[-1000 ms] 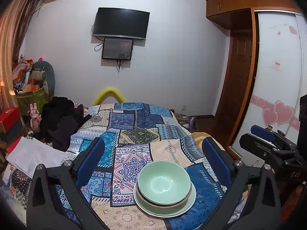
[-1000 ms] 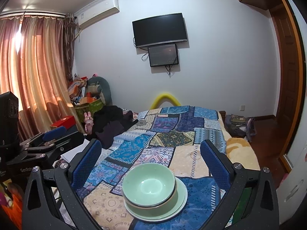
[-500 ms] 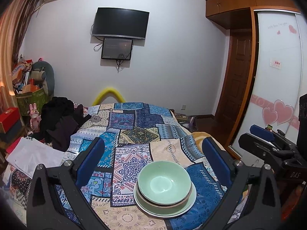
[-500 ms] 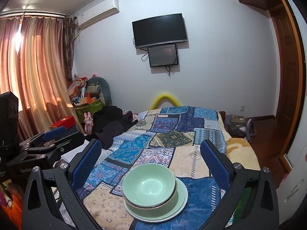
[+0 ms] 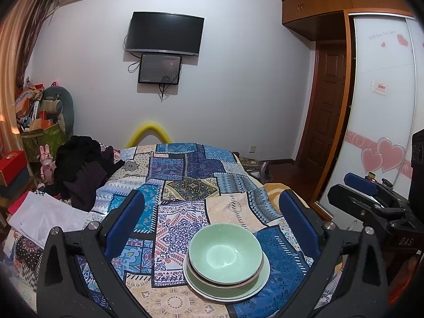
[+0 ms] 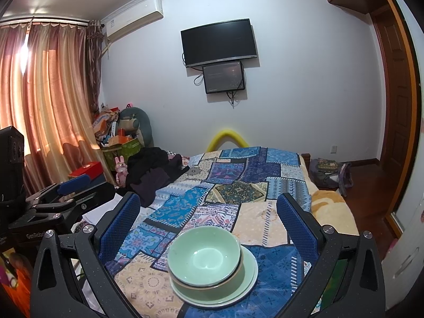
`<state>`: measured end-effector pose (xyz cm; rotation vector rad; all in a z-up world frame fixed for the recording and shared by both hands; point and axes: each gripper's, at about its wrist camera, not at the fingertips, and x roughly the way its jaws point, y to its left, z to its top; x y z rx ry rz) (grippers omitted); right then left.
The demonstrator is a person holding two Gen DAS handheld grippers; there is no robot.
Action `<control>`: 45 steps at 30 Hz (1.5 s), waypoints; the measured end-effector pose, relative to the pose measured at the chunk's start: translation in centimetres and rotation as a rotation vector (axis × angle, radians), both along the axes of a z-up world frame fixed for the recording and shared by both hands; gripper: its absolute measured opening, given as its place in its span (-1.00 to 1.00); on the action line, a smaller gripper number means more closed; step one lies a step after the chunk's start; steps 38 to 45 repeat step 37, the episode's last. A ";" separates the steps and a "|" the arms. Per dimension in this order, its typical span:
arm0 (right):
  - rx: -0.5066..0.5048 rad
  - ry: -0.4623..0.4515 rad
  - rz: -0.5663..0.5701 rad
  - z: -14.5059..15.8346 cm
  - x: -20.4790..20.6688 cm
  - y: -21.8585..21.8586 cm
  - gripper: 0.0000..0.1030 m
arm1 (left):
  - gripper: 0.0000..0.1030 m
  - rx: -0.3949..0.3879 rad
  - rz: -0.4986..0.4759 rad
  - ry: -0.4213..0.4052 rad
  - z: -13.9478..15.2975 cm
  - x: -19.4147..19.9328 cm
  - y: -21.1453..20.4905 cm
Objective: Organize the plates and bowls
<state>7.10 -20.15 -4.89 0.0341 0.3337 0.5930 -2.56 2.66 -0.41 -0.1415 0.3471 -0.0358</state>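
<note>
On the left, the left tool is held above the near end of the bed, its blue pads spread wide apart and gripping nothing. Between and just below those pads, on the patchwork quilt, sits the stack: a pale green bowl nested in a second bowl with a dark rim, both resting on a light green plate. The stack looks tidy and upright, centred on the plate. To the right, the right tool is held much the same way over the same stack, its pads also wide apart and empty, with the top bowl lying between them and slightly toward the left pad. Neither tool touches the dishes. Judging by this, the stacking itself appears finished, or else the step in hand is a pause before the stack gets lifted or moved; the frames alone cannot settle which. If the stack is to move, the next move calls for lowering one tool so a pad slips under the plate's rim while the other pad comes down on top, pinching gently, since glazed dishes on a soft quilt may tip or slide.
</note>
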 end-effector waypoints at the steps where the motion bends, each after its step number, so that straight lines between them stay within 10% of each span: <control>1: 0.000 0.000 0.001 0.0 0.0 0.0 0.99 | 0.99 0.000 -0.001 0.001 0.0 0.0 0.0; 45: -0.020 0.020 0.005 -0.7 0.5 0.3 0.99 | 0.99 -0.018 -0.043 0.012 -0.6 0.8 -0.3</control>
